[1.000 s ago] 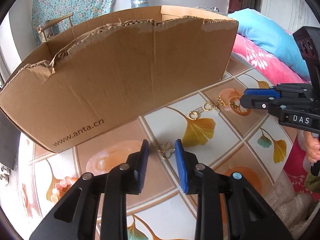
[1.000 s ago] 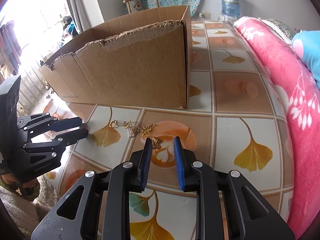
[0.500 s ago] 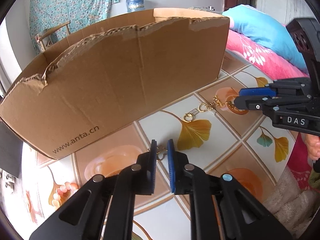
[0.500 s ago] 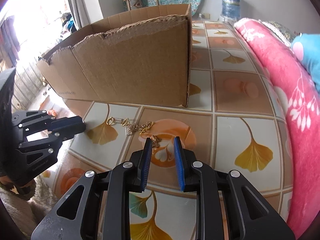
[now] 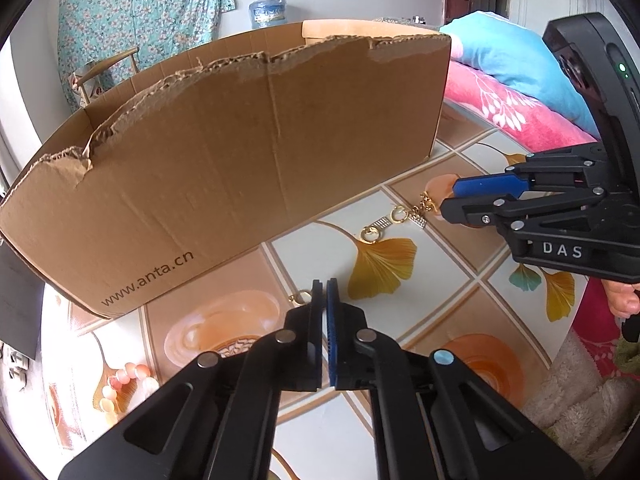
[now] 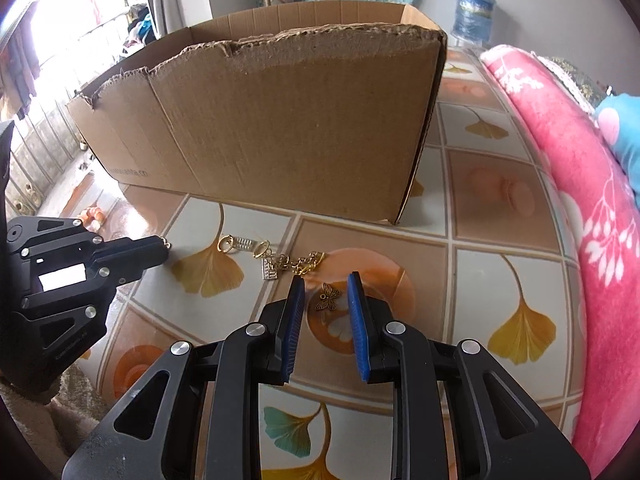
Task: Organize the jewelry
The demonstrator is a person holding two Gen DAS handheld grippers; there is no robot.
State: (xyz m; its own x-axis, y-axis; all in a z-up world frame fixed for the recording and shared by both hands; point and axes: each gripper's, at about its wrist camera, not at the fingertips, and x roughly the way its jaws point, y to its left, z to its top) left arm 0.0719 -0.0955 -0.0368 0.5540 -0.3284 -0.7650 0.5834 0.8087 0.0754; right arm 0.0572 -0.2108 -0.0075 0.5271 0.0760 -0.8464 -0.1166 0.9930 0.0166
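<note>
The left hand-held gripper [image 5: 325,292] has pinched shut on a small gold ring charm [image 5: 301,297]; the right hand-held gripper [image 6: 325,300], jaws narrowing but clear, straddles a brass butterfly charm [image 6: 328,297] on the glossy tiled surface [image 6: 480,280], likely for pickup. Beyond lie a gold chain [image 6: 296,263] and a torn cardboard box [image 6: 288,128]

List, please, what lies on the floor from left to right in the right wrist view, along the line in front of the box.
left gripper → gold ring with spring charm → gold chain with rectangular pendant → butterfly charm between the right gripper fingers → pink blanket.
</note>
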